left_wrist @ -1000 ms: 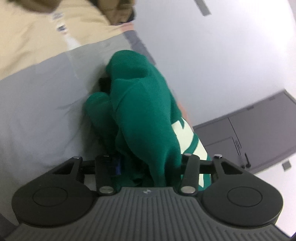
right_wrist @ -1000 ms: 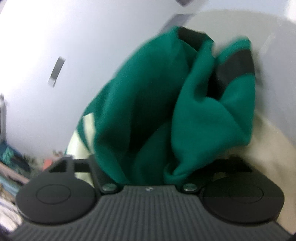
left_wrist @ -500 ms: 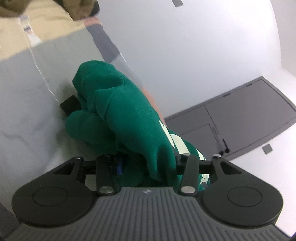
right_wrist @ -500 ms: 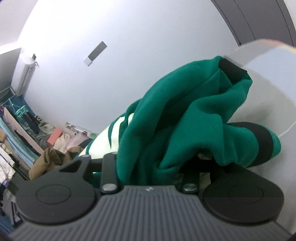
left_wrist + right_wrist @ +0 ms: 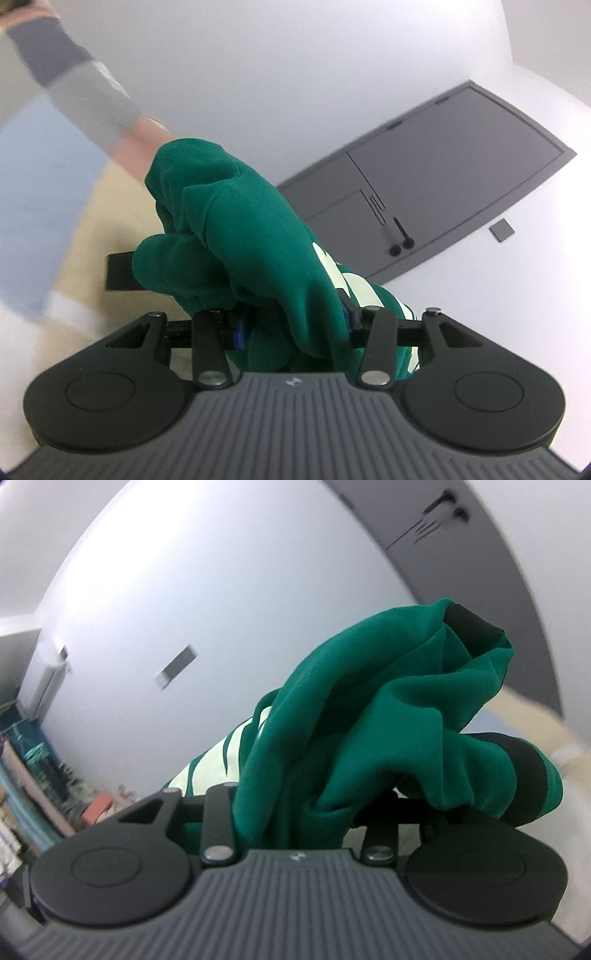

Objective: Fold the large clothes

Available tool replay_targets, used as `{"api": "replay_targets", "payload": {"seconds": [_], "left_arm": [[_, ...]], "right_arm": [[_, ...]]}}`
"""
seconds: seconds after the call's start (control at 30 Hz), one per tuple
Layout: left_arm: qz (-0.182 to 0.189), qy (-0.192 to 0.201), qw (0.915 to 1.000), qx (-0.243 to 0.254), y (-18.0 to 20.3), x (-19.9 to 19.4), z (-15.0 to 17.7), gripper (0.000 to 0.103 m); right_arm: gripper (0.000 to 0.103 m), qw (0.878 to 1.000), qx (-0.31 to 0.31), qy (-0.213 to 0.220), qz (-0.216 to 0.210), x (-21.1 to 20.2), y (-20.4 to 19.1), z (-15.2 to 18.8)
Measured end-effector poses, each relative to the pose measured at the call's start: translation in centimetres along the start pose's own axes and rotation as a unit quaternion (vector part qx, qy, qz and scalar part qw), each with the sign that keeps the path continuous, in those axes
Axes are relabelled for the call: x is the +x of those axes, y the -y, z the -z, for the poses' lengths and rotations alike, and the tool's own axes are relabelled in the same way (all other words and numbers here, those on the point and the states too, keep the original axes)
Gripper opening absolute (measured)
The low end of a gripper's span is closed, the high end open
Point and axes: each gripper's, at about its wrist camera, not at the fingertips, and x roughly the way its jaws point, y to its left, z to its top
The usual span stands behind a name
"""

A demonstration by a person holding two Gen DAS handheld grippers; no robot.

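Note:
A green garment (image 5: 243,236) with pale print and black cuff bands is bunched up and lifted in the air. My left gripper (image 5: 291,325) is shut on a thick fold of it; the cloth drapes over and hides the fingertips. My right gripper (image 5: 295,812) is shut on another fold of the same green garment (image 5: 369,716), whose black-banded cuff (image 5: 528,775) hangs to the right. Both wrist views point upward at the wall.
A grey door (image 5: 443,177) with a handle is on the white wall. A person's grey-sleeved arm (image 5: 85,92) crosses the upper left. A blurred pale surface (image 5: 92,236) lies behind the garment. Hanging clothes (image 5: 33,775) and clutter fill the right wrist view's left edge.
Both grippers have risen and tilted upward with the garment held; the grey bed surface has dropped out of view and the door and wall now fill the background.

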Motion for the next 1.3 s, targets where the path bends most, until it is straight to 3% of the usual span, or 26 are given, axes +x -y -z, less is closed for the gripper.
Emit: {"api": "replay_targets", "payload": {"seconds": [0.2,0.43,0.57,0.73,0.87,0.97,1.07,1.17,1.3], "left_arm": [[-0.008,-0.021,0.9994,0.028,2.4,9.4,0.8,0.05],[-0.042,-0.077,0.9945,0.057,-1.4,15.7,3.8,0.05],[-0.022,-0.063,0.9917,0.11,-4.6,14.9,6.6,0.051],[-0.018,-0.059,0.9924,0.107,-7.3,14.3,8.4,0.052],[-0.04,-0.051,0.9864,0.151,-5.8,14.4,9.5,0.054],[-0.062,-0.051,0.9845,0.156,-4.6,14.4,10.0,0.055],[-0.074,-0.075,0.9838,0.145,-4.1,14.0,9.9,0.08],[-0.116,-0.071,0.9714,0.195,-1.8,13.7,10.5,0.085],[-0.128,-0.075,0.9602,0.237,0.9,10.7,11.4,0.085]], "right_arm": [[0.044,0.998,0.024,0.035,0.035,1.1,5.7,-2.7],[0.044,0.994,0.067,0.015,0.084,3.7,11.6,0.3],[0.043,0.993,0.091,0.01,0.076,3.2,14.4,4.0],[0.045,0.995,0.069,0.009,0.068,2.5,15.2,6.8],[0.051,0.994,0.077,0.0,0.078,2.5,17.1,7.8],[0.053,0.991,0.113,0.0,0.071,2.8,17.0,7.6],[0.059,0.988,0.129,-0.006,0.079,2.0,17.2,7.6],[0.064,0.985,0.153,-0.008,0.085,-0.2,17.8,7.8],[0.064,0.982,0.159,-0.016,0.102,-3.1,16.0,8.0]]}}
